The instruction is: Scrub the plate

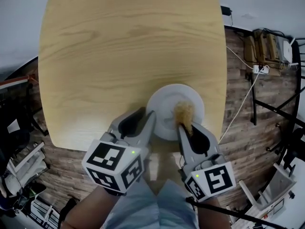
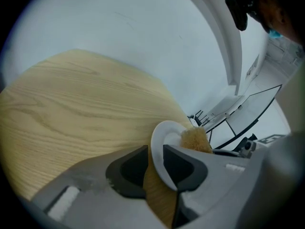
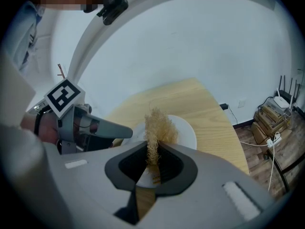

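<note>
A white plate (image 1: 164,104) lies near the front edge of the wooden table (image 1: 124,46). My left gripper (image 1: 151,113) is shut on the plate's left rim (image 2: 158,149), one jaw above and one below. My right gripper (image 1: 185,124) is shut on a tan fibrous scrubber (image 1: 184,111), which rests on the plate's surface right of centre. In the right gripper view the scrubber (image 3: 157,130) sticks up from between the jaws over the plate (image 3: 186,132), with the left gripper (image 3: 125,131) at the plate's left. The scrubber (image 2: 195,140) also shows behind the plate in the left gripper view.
The table stands on a wood-plank floor (image 1: 248,109). Cables and a power strip (image 1: 259,69) lie at the right, with boxes (image 1: 267,46) beyond. Dark frames and clutter (image 1: 19,142) stand at the left. The person's legs (image 1: 152,204) are at the table's front edge.
</note>
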`<act>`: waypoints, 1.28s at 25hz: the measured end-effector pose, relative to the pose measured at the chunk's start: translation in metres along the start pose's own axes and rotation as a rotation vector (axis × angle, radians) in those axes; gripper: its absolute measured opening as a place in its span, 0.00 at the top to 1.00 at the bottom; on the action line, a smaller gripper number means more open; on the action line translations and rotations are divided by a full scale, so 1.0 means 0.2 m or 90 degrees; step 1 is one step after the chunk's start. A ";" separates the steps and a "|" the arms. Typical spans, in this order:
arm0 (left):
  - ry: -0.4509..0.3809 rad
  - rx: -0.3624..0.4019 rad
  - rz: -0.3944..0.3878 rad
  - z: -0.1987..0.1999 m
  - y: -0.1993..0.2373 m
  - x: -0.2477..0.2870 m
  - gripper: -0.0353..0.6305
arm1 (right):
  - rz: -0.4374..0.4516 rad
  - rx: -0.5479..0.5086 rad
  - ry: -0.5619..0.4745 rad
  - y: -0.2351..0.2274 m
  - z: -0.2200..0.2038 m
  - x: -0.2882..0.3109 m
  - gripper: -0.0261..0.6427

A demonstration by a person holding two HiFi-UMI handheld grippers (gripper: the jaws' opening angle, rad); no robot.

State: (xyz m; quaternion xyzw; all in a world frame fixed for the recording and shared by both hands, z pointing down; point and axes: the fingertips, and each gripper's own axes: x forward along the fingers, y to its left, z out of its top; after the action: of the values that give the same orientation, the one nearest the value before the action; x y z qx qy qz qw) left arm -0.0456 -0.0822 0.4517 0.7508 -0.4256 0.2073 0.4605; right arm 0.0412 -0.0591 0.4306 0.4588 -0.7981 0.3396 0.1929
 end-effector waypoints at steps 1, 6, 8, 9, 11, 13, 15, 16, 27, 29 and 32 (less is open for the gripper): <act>0.002 0.000 0.001 0.00 0.00 0.01 0.78 | 0.000 0.000 0.000 0.00 0.00 0.00 0.89; 0.018 -0.012 -0.013 0.00 -0.01 0.02 0.78 | 0.001 -0.002 0.002 -0.01 -0.01 0.01 0.89; 0.027 -0.036 -0.041 -0.01 -0.03 0.04 0.78 | 0.003 -0.003 0.004 -0.01 -0.01 0.01 0.89; 0.028 -0.050 -0.050 -0.01 -0.04 0.05 0.78 | 0.005 -0.003 0.004 0.00 -0.01 0.01 0.89; 0.023 -0.068 -0.051 0.00 -0.04 0.05 0.78 | 0.010 0.003 0.003 0.00 -0.01 0.01 0.89; 0.024 -0.066 -0.046 0.00 -0.04 0.06 0.83 | 0.015 0.008 0.002 -0.01 0.00 0.01 0.89; 0.031 -0.056 -0.049 0.00 -0.05 0.07 0.84 | 0.015 0.007 0.001 -0.02 0.00 0.00 0.89; 0.032 -0.054 -0.051 0.00 -0.06 0.07 0.84 | 0.013 0.006 0.001 -0.02 0.00 0.00 0.89; 0.011 -0.029 -0.042 0.06 -0.06 0.02 0.85 | 0.008 -0.009 0.007 -0.05 0.07 0.01 0.89; 0.011 -0.018 -0.041 0.08 -0.07 0.01 0.86 | -0.009 -0.032 0.026 -0.07 0.09 0.02 0.89; 0.010 -0.010 -0.045 0.09 -0.08 -0.01 0.86 | -0.033 -0.068 0.053 -0.10 0.12 0.05 0.89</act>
State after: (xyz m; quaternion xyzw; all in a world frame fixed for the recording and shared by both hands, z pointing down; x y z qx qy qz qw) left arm -0.0350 -0.0941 0.4333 0.7599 -0.3969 0.1936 0.4770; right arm 0.0535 -0.0883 0.4275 0.4537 -0.7943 0.3104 0.2585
